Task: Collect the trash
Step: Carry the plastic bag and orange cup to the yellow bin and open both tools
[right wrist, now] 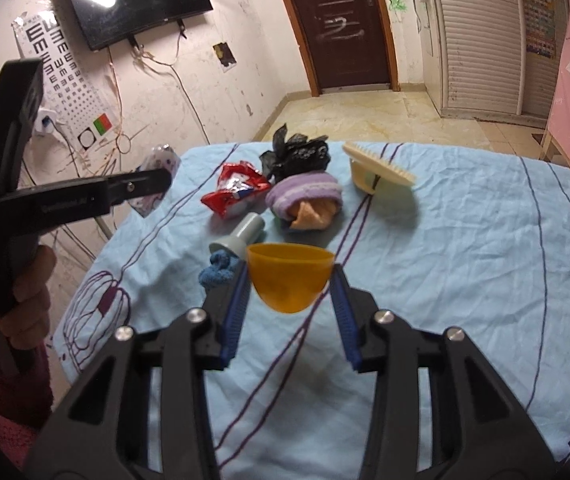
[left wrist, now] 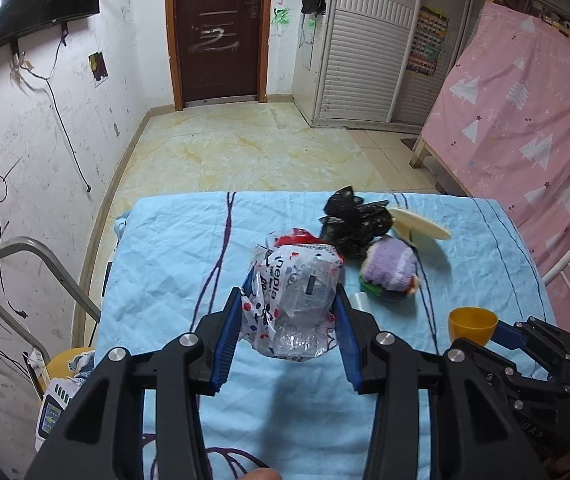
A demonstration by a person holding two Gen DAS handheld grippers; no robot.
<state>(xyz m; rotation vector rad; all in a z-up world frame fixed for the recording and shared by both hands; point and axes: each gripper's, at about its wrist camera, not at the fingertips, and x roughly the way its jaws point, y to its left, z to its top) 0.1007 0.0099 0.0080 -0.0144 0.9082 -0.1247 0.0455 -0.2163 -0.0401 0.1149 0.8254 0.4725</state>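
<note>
My left gripper (left wrist: 289, 312) is shut on a crumpled clear plastic wrapper with printed dots and letters (left wrist: 295, 296) and holds it above the blue cloth; it also shows in the right wrist view (right wrist: 156, 182). My right gripper (right wrist: 289, 280) is shut on an orange plastic bowl (right wrist: 289, 276), also seen in the left wrist view (left wrist: 472, 325). On the table lie a red snack wrapper (right wrist: 233, 189) and a crumpled black plastic bag (right wrist: 299, 152).
A table under a light blue cloth (right wrist: 465, 264) carries a purple-and-orange rolled cloth (right wrist: 305, 198), a cream comb-like piece (right wrist: 379, 172), a grey cap (right wrist: 241, 236) and a blue cloth scrap (right wrist: 217, 272). A grey chair frame (left wrist: 25, 272) stands left. Pink-covered furniture (left wrist: 525, 120) stands right.
</note>
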